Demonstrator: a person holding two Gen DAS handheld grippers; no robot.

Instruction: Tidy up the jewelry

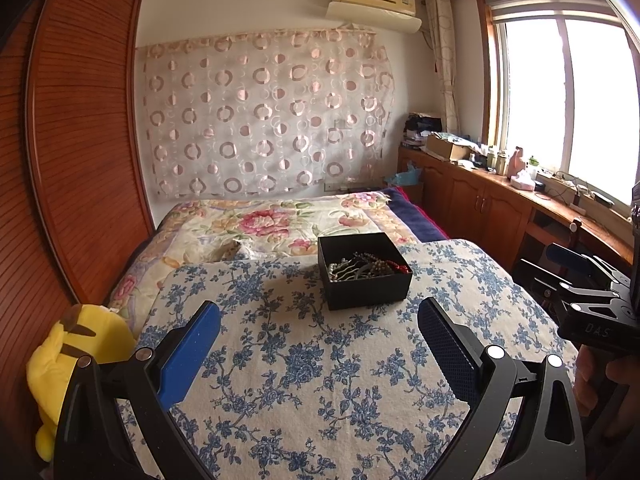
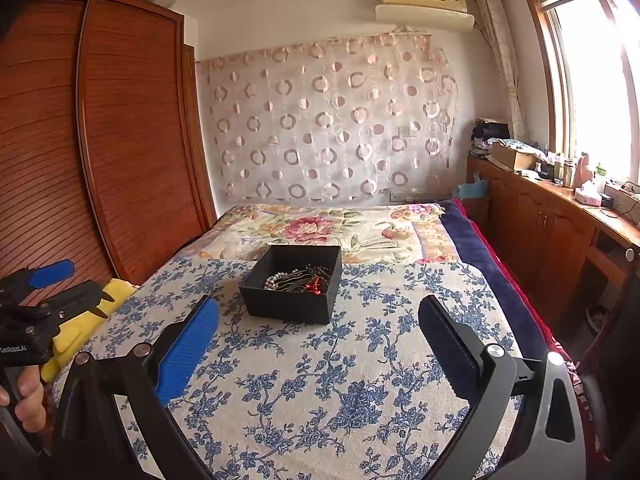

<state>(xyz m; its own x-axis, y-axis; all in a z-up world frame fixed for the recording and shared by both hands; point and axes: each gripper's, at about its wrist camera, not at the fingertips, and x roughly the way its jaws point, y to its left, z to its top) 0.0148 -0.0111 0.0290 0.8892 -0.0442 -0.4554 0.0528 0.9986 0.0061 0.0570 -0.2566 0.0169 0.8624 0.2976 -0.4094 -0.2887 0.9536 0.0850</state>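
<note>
A black open box [image 1: 366, 285] sits on a blue-flowered cloth [image 1: 304, 380] on the bed. In it lies a tangle of jewelry [image 1: 366, 268]: pearl beads, dark bead strings and a red piece. The box [image 2: 288, 304] and its jewelry [image 2: 300, 280] also show in the right wrist view. My left gripper [image 1: 318, 320] is open and empty, a short way in front of the box. My right gripper [image 2: 318, 314] is open and empty, just in front of the box and slightly to its right. Each gripper shows at the edge of the other's view.
A yellow plush toy [image 1: 76, 360] lies at the bed's left edge beside a wooden wardrobe [image 1: 80, 140]. A floral quilt [image 1: 280, 224] covers the far bed. A wooden cabinet counter [image 1: 520, 200] with clutter runs under the window at right.
</note>
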